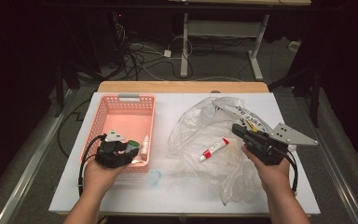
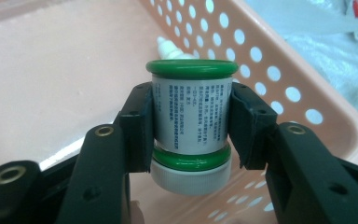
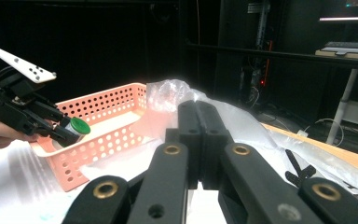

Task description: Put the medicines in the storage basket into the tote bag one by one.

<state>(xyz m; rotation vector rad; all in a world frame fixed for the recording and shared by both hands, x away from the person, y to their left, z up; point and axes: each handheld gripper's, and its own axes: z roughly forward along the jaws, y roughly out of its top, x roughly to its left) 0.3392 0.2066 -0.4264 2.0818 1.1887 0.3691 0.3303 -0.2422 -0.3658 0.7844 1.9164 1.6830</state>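
Both tongs are ours to hold. With the left gripper (image 2: pixel 192 126) we clamp a small green-rimmed jar (image 2: pixel 192 123), its pads pressed on the white printed label on either side; the jar's white cap points back toward us. We hold it over the near right corner of the pink basket (image 1: pixel 103 111), which stands on the left half of the white table (image 1: pixel 168 196). Inside the basket, just right of the jar, a small white bottle (image 1: pixel 145 144) lies against the right wall.

Our right gripper (image 3: pixel 198 140) has its jaws pressed together with nothing between them. It hangs over the right side of the crumpled clear plastic bag (image 1: pixel 200 128), which spreads across the right half of the table. A red and white tube (image 1: pixel 214 149) lies on that bag, left of the right gripper. A small bluish clear lid (image 1: pixel 154 177) sits on the table near the basket's near right corner.
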